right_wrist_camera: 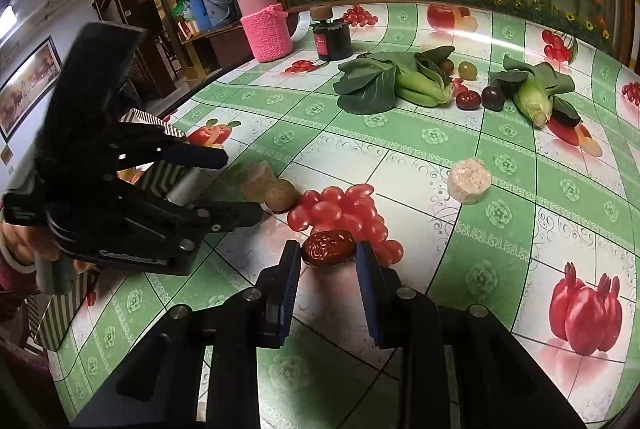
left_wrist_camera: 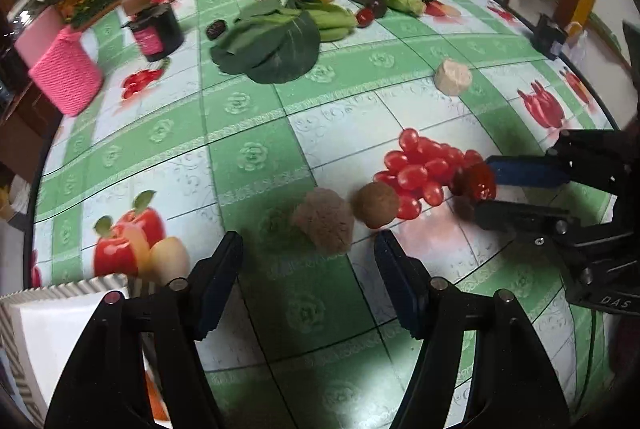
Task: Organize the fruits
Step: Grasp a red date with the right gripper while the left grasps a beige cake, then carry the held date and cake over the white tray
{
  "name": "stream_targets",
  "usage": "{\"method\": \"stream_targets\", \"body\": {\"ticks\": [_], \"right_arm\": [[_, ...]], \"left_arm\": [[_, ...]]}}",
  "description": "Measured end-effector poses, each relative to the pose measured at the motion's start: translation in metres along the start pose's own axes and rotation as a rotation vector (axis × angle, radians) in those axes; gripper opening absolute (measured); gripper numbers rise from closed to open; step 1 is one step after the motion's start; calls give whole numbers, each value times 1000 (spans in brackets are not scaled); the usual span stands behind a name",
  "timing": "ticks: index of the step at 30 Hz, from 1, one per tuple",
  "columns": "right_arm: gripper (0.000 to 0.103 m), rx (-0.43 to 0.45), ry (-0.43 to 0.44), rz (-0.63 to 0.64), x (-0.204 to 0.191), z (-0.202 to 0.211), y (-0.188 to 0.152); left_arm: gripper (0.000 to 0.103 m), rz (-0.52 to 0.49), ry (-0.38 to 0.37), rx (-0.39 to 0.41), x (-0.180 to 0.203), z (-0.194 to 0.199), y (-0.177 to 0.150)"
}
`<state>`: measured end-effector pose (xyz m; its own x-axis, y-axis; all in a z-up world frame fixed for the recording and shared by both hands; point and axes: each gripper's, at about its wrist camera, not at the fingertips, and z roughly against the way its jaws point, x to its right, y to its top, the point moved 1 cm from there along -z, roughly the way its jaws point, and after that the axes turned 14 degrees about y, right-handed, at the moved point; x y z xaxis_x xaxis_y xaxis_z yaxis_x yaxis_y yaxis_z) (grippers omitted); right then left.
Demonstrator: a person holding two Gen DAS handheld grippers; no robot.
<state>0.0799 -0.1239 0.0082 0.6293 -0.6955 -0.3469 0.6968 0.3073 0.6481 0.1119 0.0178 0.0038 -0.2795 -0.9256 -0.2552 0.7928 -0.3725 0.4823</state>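
two claws are over the table, and the pile of red grape tomatoes (right_wrist_camera: 346, 215) is the landmark for everything. far to the left of the pile, at the table's edge, sits a striped box (right_wrist_camera: 154, 153). it may be where the fruit goes, but i cannot tell for sure. the left gripper (right_wrist_camera: 236, 185) hangs just left of the pile. its two fingers are spread wide and it holds nothing. two brown round things, a rough lump (right_wrist_camera: 256, 181) and a smooth ball (right_wrist_camera: 282, 195), lie between that claw and the pile, with the ball touching the pile's left side.

on the near side of the pile lies a wrinkly red date (right_wrist_camera: 329, 248), touching the tomatoes. the right gripper (right_wrist_camera: 328, 261) has one finger on each side of the date. the fingers look very close to it, but i cannot tell if they squeeze it yet. so the step in hand looks like picking up the date.

next, i think the claw needs to pinch the date softly, then lift it straight up so the tomatoes do not roll away.

to the right of the pile sits a pale round cake thing (right_wrist_camera: 469, 181), well apart. far behind the pile lie leafy greens (right_wrist_camera: 384, 81), small dark fruits (right_wrist_camera: 480, 99) and corn (right_wrist_camera: 532, 101).
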Motion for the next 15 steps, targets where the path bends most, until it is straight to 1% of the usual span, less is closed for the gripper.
{"method": "stream_targets", "body": {"ticks": [1, 2, 3, 7, 10, 15], "right_arm": [[30, 0, 1, -2, 1, 0, 0], [30, 0, 1, -5, 2, 0, -1], [30, -2, 0, -7, 3, 0, -1], [30, -4, -2, -9, 2, 1, -2], [30, 0, -3, -1, -3, 4, 1], [29, 11, -8, 32, -23, 14, 3]], "left_arm": [[52, 0, -22, -4, 0, -1, 2], [37, 5, -36, -6, -1, -1, 3], [28, 7, -38, -6, -1, -1, 5], [27, 6, -36, -9, 0, -1, 4], [27, 30, -29, -27, -3, 3, -2], [27, 60, -37, -15, -6, 24, -18]]}}
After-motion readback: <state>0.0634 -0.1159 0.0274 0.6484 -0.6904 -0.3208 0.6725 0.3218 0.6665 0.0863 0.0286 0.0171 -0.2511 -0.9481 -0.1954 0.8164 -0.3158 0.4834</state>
